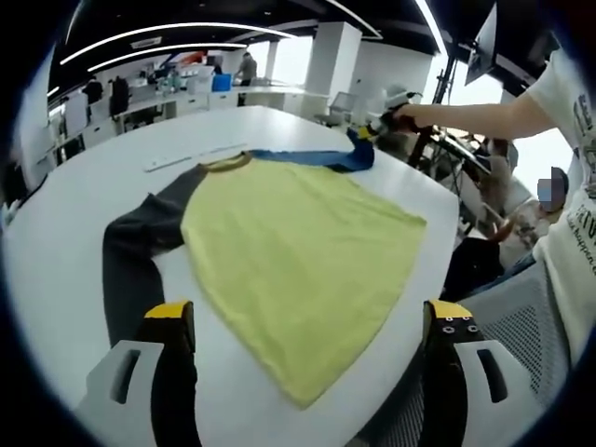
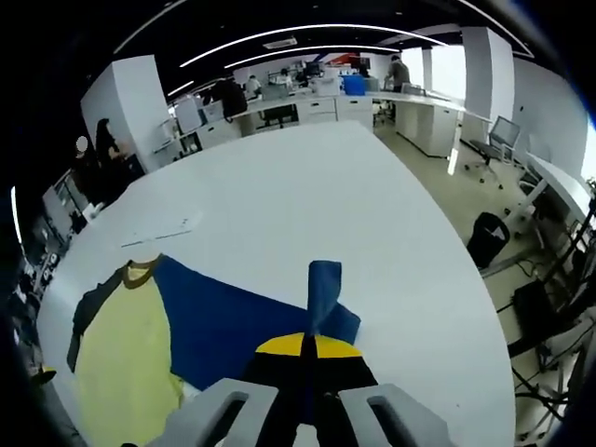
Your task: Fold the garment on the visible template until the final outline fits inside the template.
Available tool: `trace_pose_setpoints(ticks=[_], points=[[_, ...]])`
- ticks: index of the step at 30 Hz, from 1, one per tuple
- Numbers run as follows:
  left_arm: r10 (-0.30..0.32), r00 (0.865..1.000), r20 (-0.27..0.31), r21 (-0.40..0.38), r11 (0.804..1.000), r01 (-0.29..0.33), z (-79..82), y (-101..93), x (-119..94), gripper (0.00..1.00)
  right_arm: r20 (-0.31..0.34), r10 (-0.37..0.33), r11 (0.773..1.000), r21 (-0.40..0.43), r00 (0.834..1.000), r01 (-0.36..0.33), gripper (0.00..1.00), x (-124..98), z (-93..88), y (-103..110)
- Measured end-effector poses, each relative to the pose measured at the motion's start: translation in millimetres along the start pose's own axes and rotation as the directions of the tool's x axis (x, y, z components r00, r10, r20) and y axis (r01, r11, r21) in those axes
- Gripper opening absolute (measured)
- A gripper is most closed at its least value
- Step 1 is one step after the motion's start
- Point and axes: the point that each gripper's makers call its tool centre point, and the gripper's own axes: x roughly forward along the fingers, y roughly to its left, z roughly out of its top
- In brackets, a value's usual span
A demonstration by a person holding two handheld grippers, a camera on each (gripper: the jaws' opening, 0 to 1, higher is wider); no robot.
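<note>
Yellow shirt: spread flat on white table, body yellow, collar toward far side, hem at near table edge.
Grey sleeve: stretched out from left shoulder, running toward near edge, passing just beside left gripper's left jaw.
Blue sleeve: at far right of shirt, cuff lifted off table in right gripper view.
Left gripper: jaws well apart, hanging over near part of shirt, nothing between them.
Right gripper: jaws together, clamped on blue sleeve cuff; in left gripper view seen at far right, held by a hand.
Strip: pale, thin, flat on table just beyond collar; whether template or not, cannot tell.
Chair: grey mesh, at right near table corner.
Background: office desks and people far behind table.
</note>
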Motion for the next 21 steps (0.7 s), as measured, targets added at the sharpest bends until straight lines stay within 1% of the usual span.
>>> trace_pose_setpoints(ticks=[6, 10, 14, 21], points=[[-0.002, 1.0, -0.01, -0.002, 1.0, 0.002, -3.6, -1.5, 0.6, 0.98, -0.001, 0.035, 0.999, -0.001, 0.999, -0.035, 0.0, 4.1, 2.4, 16.9], [0.007, 1.0, -0.007, -0.007, 1.0, -0.007, -3.6, -1.0, 0.6, 0.99, -0.01, 0.043, 0.999, -0.028, 0.999, -0.043, 0.0, 6.0, 0.9, 25.9], [0.007, 1.0, -0.006, -0.009, 1.0, -0.007, -4.4, -1.4, 0.6, 0.99, -0.007, 0.056, 0.998, -0.036, 0.998, -0.056, 0.0, 6.2, 1.4, 35.3], [0.001, 1.0, -0.008, -0.007, 1.0, -0.001, -5.3, -2.0, 1.0, 0.99, -0.007, 0.076, 0.995, -0.063, 0.997, -0.076, 0.0, 9.4, 7.0, 50.9]])
